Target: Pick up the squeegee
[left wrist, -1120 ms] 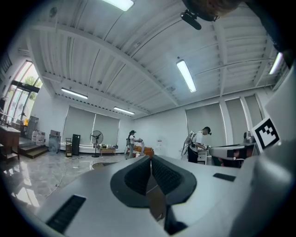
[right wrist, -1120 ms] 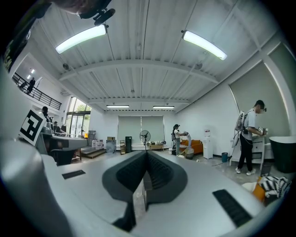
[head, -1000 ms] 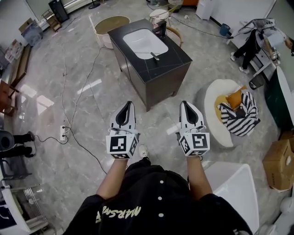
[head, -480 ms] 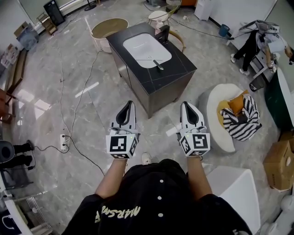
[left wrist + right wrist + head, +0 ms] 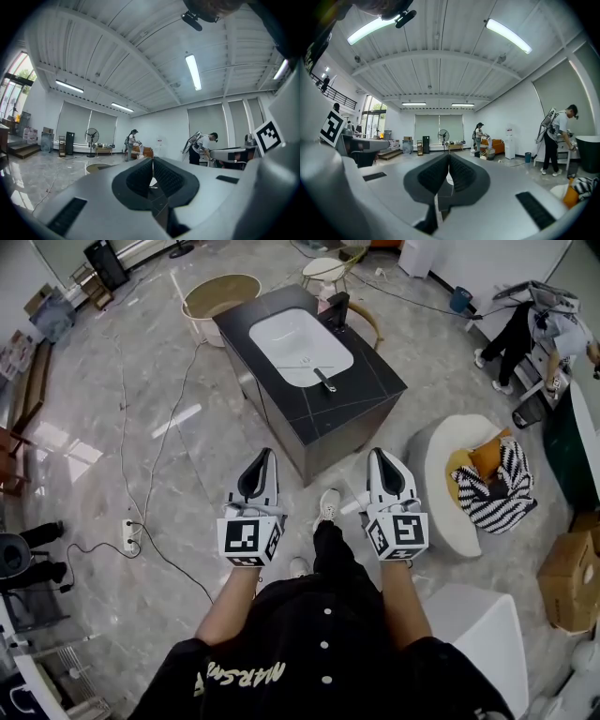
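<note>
While the person stands a little short of the dark vanity counter [image 5: 375,367], the head view shows the left gripper [image 5: 265,457] and the right gripper [image 5: 375,455] held out level side by side above the marble floor [image 5: 141,474], well apart from anything on the counter. What I take to be the squeegee [image 5: 324,380], though it is small from here, is a slim dark thing lying flat on the counter at the near rim of the white basin [image 5: 295,334], opposite the faucet [image 5: 337,307]. In the left gripper view the ribbed pads [image 5: 138,178] meet with nothing between them. The right gripper view shows the same: jaws together, empty, facing the open room. I would expect the squeegee to be light, with a stiff handle and a soft blade, and likely to skid on the smooth stone. The handle, taken across its middle, looks the safest hold.
</note>
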`<state>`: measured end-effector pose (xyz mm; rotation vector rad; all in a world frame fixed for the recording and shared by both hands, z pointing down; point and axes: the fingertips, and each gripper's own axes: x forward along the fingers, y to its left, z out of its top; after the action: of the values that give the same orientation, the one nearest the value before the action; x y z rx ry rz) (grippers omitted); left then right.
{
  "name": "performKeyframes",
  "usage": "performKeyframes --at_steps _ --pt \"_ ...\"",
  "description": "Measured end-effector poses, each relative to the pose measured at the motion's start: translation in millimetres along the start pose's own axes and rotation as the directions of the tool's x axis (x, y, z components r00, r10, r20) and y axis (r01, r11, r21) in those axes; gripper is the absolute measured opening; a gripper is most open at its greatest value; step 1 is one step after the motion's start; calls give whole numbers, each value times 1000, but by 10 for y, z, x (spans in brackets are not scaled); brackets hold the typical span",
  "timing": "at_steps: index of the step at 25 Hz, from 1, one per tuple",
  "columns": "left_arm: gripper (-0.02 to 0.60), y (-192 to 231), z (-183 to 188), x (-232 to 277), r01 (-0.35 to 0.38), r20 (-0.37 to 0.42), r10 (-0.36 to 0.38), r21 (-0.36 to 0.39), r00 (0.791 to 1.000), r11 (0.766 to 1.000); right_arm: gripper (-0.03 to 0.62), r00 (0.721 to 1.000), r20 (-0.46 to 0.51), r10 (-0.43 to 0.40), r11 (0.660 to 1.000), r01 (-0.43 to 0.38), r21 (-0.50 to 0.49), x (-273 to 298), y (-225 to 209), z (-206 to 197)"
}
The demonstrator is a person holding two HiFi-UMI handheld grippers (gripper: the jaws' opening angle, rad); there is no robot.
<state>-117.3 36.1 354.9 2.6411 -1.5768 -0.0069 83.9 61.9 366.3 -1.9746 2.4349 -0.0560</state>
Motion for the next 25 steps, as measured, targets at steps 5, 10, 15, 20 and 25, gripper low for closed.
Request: performKeyframes --at_steps 5,10,15,20,25 --pt "18 154 -16 426 -13 -3 13 8 1000 1000 -3 1000 3 10 1000 -10 7 481 -194 -37" --pt "18 315 -40 964 -32 -12 32 17 999 999 -3 1000 8 23 1000 -23 15 1027 -437 -46" --pt "18 401 41 1526 -46 -4 46 15 999 999 -3 999 11 41 999 -41 13 1563 -732 28" --pt "18 540 162 2056 -77 5 77 14 997 997 -3 998 16 63 998 -63 7 2083 -1008 159" --pt "18 598 277 2520 -97 19 97 18 995 995 -3 996 21 85 996 -85 3 2516 -1266 261"
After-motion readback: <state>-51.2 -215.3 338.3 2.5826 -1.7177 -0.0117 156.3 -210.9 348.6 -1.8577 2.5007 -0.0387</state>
